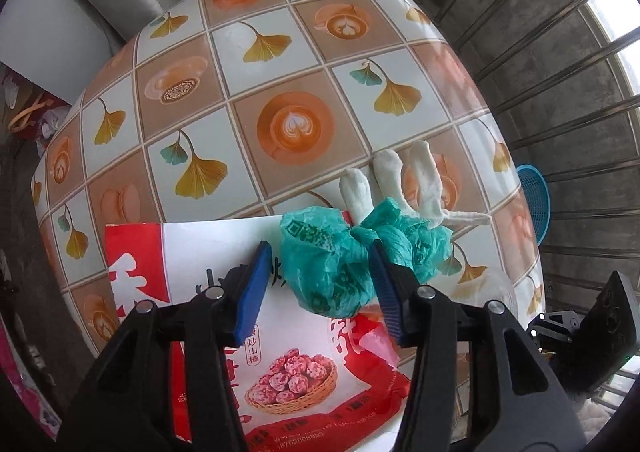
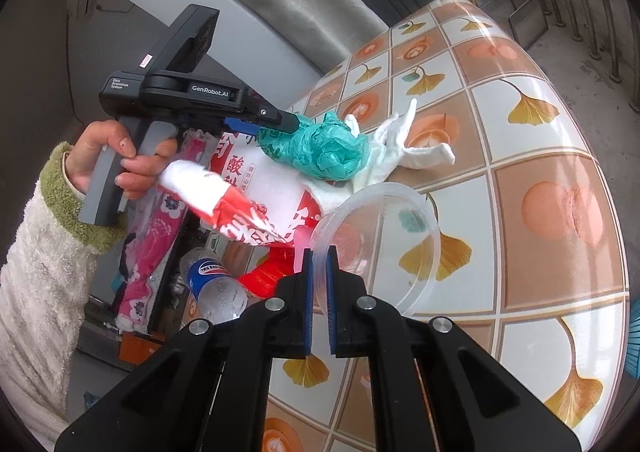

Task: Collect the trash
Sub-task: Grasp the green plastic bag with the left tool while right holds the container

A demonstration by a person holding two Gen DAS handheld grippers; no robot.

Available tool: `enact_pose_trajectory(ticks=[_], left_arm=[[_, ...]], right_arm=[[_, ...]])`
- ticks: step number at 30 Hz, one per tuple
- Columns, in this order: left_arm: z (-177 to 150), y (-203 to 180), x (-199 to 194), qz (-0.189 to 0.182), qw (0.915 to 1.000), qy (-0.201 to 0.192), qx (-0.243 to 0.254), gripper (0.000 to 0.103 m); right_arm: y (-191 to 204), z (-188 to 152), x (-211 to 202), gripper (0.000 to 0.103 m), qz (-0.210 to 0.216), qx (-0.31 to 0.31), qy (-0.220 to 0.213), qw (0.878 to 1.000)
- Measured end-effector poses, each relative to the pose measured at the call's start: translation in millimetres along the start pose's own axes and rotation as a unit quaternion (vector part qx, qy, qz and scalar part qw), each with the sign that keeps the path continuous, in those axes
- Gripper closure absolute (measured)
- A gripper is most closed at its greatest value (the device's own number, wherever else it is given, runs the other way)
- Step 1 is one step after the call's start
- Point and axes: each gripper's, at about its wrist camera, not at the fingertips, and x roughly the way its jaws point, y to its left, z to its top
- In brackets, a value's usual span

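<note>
— Blue pads of the left gripper (image 1: 318,284) stand half spread astride the crumpled green plastic bag (image 1: 340,264); from here I can't tell whether they press it yet. How will it handle?

— Light, soft and slippery, I'd judge. It will squash flat, so take it at the bunched middle, not a loose edge.

— Where does it lie?

— On the red-and-white snack bag (image 1: 224,252), which sits at the near edge of the tiled tablecloth (image 1: 280,51). A white glove (image 1: 384,175) touches the green bag on its far side, fingers pointing away.

— And the right gripper (image 2: 319,252)?

— Its jaws are nearly together, pinching the rim of a clear plastic tub (image 2: 420,236): thin, springy, likely to flex.

— Anything in the way?

— The glove could be dragged along, and so could the snack bag underneath. Below the table edge I see a Pepsi bottle (image 2: 218,288) among other clutter.
</note>
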Motion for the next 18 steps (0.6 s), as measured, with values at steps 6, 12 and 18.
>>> enact_pose_trajectory(ticks=[6,12,18], left_arm=[[-3,-3,1,0.010,0.9999,-0.007,0.009,0.078],[-11,-10,-18,0.003,0.9985,-0.049,0.023,0.085],[-28,-17,-46,-0.006,0.9938,-0.106,0.032,0.087]], right_arm=[[-3,0,-2,0.097,0.002,0.002,-0.003,1.000],[-1,0,-5,0.097,-0.003,0.001,-0.008,1.000],[-3,-3,-12,0.097,-0.004,0.008,-0.011,1.000]])
